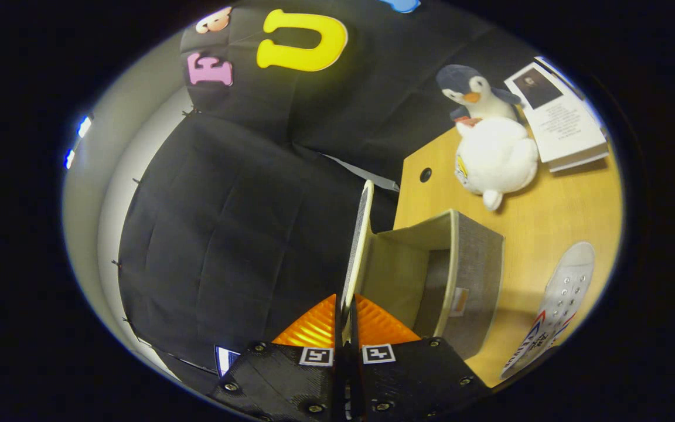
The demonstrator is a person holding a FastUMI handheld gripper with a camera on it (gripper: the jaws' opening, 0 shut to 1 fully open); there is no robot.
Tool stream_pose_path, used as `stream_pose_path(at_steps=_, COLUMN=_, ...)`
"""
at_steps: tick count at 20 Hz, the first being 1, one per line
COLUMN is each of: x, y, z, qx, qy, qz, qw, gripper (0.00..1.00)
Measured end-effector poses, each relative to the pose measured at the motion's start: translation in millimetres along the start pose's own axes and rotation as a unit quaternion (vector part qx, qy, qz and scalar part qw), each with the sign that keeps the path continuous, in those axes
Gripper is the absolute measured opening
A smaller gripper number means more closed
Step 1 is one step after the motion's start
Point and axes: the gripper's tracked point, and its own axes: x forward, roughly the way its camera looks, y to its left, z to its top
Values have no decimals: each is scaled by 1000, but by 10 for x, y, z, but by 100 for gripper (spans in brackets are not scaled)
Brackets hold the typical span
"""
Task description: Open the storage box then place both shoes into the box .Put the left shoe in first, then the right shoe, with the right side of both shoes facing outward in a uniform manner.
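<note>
Gripper view: gripper [345, 319] pinches lid [361, 246] edge, swinging it upright so box [466, 275] at desk [548, 217] edge is open for shoe [560, 305] lying nearby.

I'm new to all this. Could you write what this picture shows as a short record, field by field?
Gripper: gripper shut on the lid's edge
Lid: thin flat box lid, swung up and open
Box: grey fabric storage box, beige inside, no shoe visible inside
Shoe: white lace-up canvas sneaker lying beside the box
Surface: light wooden table
Also there: plush penguin toy, white booklet
</note>
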Motion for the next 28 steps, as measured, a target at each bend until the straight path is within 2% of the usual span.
stream_pose_path(at_steps=3, x=296, y=425, z=16, qx=-52, qy=14, qz=6, qw=999, gripper=7)
stream_pose_path(at_steps=6, x=667, y=753, z=-71, qx=-76, qy=28, qz=9, qw=997, gripper=7)
stream_pose_path(at_steps=12, x=1501, y=999, z=-383, qx=-84, qy=64, qz=-17, qw=994, gripper=9)
stream_pose_path(at_steps=16, x=1776, y=1030, z=-470, qx=-91, qy=84, qz=-34, qw=992, gripper=17)
stream_pose_path(at_steps=17, x=1808, y=1004, z=-443, qx=-93, qy=85, qz=-36, qw=991, gripper=30)
stream_pose_path(at_steps=20, x=1749, y=843, z=-440, qx=-117, qy=91, qz=-60, qw=987, gripper=85)
stream_pose_path(at_steps=21, x=1673, y=803, z=-406, qx=-124, qy=91, qz=-68, qw=986, gripper=95)
stream_pose_path(at_steps=28, x=990, y=465, z=-240, qx=-140, qy=73, qz=-99, qw=983, gripper=95)
